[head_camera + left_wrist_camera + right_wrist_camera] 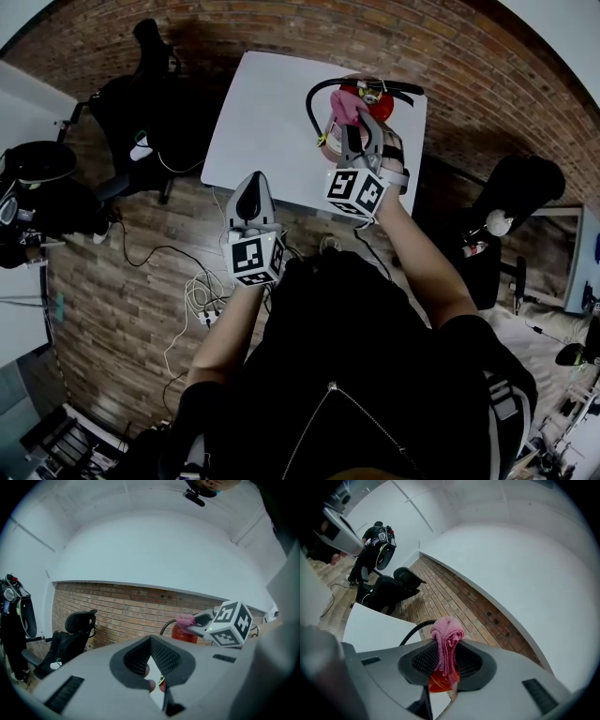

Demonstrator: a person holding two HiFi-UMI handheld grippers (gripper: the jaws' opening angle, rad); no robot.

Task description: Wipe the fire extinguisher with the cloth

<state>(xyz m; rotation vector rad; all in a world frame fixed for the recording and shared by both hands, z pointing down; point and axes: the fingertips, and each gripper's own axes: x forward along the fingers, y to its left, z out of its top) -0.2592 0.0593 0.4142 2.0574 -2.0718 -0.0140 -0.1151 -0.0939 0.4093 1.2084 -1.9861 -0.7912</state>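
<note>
Head view, upper right of the frame: the fire extinguisher point(382, 105) stands on the white table point(272, 122). The right gripper point(362, 131) holds the pink cloth point(343, 106) by its top, seemingly touching near the valve. Right gripper view shows the cloth clamped between both jaws, bunched into a pad that leads the wipe. The left gripper point(251, 192) hangs at frame centre, jaws closed on nothing, probably kept free to steady the cylinder.

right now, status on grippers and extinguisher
Right gripper shut on cloth, at extinguisher top. Left gripper shut, empty, clear of it. Nothing in the way.
</note>
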